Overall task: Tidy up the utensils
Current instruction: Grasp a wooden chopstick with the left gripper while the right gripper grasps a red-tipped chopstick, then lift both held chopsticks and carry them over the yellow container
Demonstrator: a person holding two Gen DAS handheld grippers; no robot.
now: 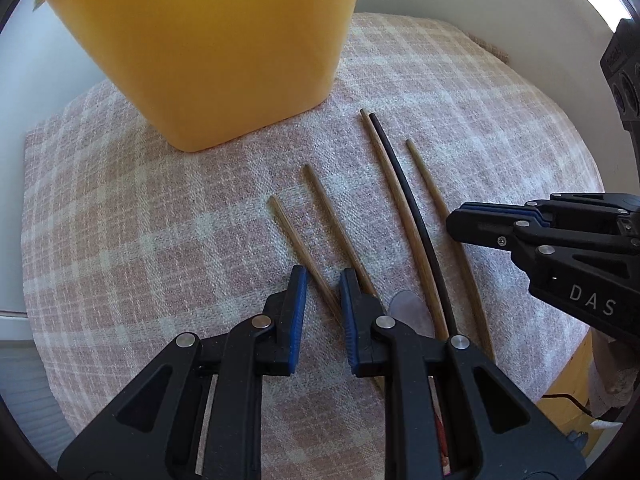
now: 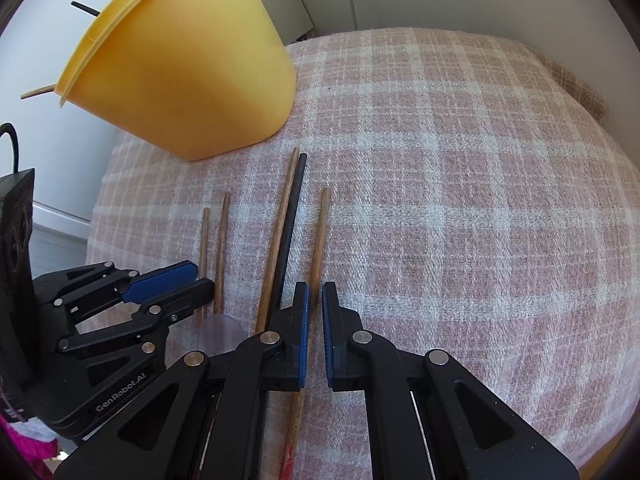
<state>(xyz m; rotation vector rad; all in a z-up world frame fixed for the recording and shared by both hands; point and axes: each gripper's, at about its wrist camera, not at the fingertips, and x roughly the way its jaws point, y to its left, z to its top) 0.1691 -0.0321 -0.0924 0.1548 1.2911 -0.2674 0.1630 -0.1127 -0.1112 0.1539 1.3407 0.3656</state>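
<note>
a yellow container (image 2: 184, 68) stood at the far left of the pink checked cloth (image 2: 460, 208), and two thin sticks (image 2: 86, 9), one dark and one pale, poked up past its rim. in front of it the loose chopsticks lay in a row on the cloth, pointing towards the container. the two leftmost wooden chopsticks (image 1: 316, 236) lay side by side, a little apart. the left gripper (image 1: 323, 276) pointed steeply down over their near ends, its jaws standing slightly apart with one of those chopsticks passing between them; whether the pads pressed on it could not be told. a pale translucent spoon bowl (image 2: 222, 334) lay just beside that gripper. next came a wooden chopstick (image 2: 280, 232) touching a black chopstick (image 2: 292, 220) along their length, then a single wooden chopstick (image 2: 320, 240) a little apart from them. the right gripper (image 2: 315, 292) hung over that last chopstick's near part, its jaws all but closed, and the frames did not show them gripping anything.
</note>
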